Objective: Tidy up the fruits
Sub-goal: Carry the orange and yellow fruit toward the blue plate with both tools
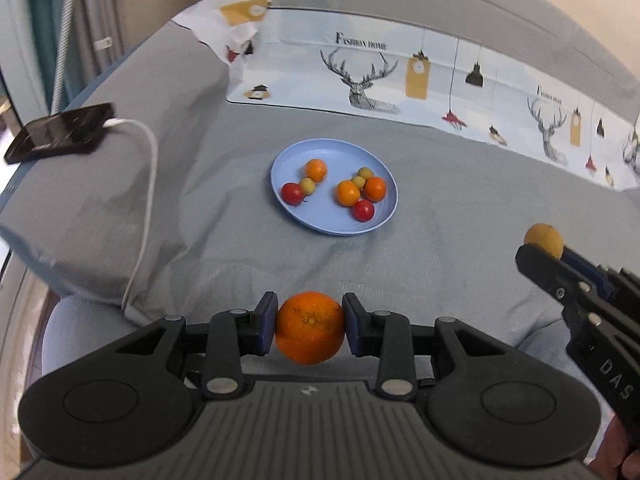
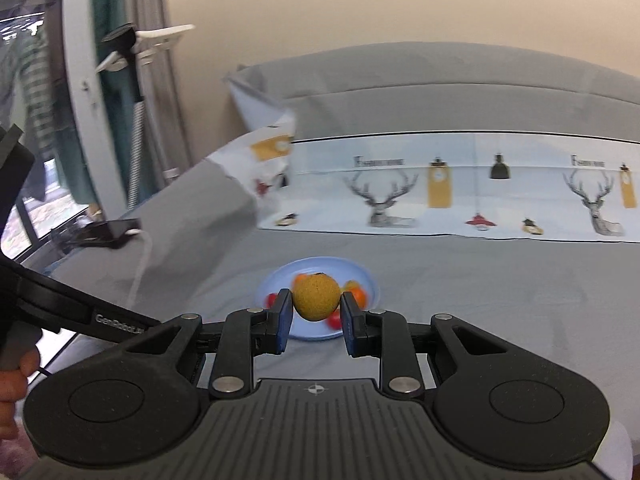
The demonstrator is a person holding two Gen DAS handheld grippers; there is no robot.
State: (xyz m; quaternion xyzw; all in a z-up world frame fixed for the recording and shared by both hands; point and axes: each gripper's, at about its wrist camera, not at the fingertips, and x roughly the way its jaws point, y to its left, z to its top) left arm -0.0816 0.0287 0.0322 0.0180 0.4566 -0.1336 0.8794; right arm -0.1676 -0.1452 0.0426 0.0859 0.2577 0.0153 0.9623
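Where cloth wrinkles, dimpled round orange [image 1: 310, 327]

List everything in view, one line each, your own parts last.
Blue plate: one, light blue, on the grey bedcover.
Fruit on plate: three orange, three small yellow-green, two red.
Held orange: one, orange, between left gripper pads.
Held yellow fruit: one, dull yellow, between right gripper pads.
Phone: one, black, on the pillow at left, white cable plugged in.
Deer-print sheet: one, pale, behind plate.
Left gripper: black, blue pads.
Right gripper: same.
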